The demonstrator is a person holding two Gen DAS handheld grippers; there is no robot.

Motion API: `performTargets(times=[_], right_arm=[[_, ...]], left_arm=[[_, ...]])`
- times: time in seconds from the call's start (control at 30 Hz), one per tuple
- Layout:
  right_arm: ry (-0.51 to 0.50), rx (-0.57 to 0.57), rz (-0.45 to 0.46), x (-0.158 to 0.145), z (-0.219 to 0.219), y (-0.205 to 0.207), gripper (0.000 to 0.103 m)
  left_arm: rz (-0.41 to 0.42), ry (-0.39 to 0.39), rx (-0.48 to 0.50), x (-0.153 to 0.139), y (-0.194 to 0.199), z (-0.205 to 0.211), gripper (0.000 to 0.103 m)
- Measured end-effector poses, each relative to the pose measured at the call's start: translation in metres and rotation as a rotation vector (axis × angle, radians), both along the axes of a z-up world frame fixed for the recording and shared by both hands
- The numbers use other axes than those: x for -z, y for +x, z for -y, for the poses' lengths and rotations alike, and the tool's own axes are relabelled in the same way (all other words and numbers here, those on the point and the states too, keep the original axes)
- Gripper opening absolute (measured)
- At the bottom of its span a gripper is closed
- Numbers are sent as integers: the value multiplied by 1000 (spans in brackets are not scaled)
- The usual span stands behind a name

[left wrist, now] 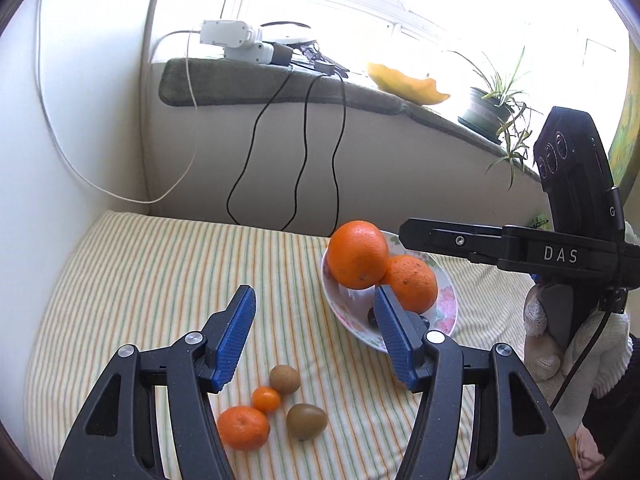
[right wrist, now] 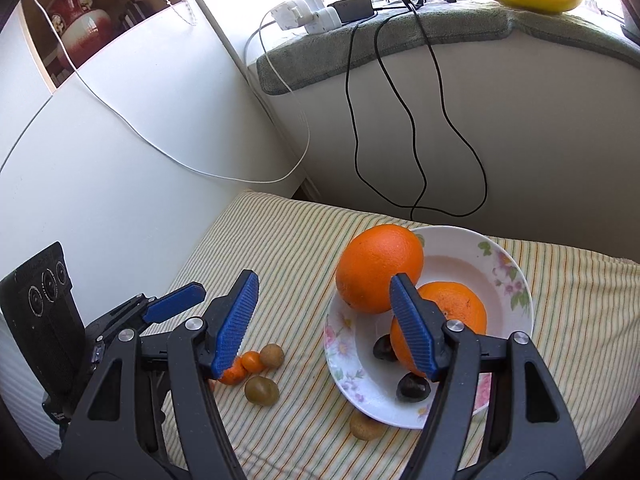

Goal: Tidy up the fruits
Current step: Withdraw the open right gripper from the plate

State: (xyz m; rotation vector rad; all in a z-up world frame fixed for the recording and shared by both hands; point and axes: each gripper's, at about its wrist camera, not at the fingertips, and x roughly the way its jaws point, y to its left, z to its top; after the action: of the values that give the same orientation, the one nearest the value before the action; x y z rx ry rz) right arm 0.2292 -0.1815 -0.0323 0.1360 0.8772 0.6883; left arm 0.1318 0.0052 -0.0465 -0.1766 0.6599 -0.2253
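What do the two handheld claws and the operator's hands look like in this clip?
Both the left claw and the right claw have black plastic frames, silver pivot screws and ribbed blue finger pads. The right unit bears white "DAS" lettering and a black cable. A white knit glove covers the hand.

Blown-out window (left wrist: 400, 8) glare, soft shadows, fisheye-warped dark edges.

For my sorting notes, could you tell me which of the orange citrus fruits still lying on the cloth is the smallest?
The tiny orange fruit, lying between the larger mandarin and a brown kiwi. The two big oranges sit in the floral bowl, not on the cloth.
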Motion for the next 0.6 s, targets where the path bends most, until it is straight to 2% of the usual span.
performTargets(times=[0.17,0.37,0.6], right_arm=[[-7,-18,65,-1,-1,-26,71],[-36,-38,78,8,-5,-47,71],[-157,-72,107,23,-19,-72,71]], left_arm=[[26,-10,-44,-2,-25,-24,60],[24,-9,-109,7,-55,-48,60],[-17,-30,-175,32,-86,-71,60]])
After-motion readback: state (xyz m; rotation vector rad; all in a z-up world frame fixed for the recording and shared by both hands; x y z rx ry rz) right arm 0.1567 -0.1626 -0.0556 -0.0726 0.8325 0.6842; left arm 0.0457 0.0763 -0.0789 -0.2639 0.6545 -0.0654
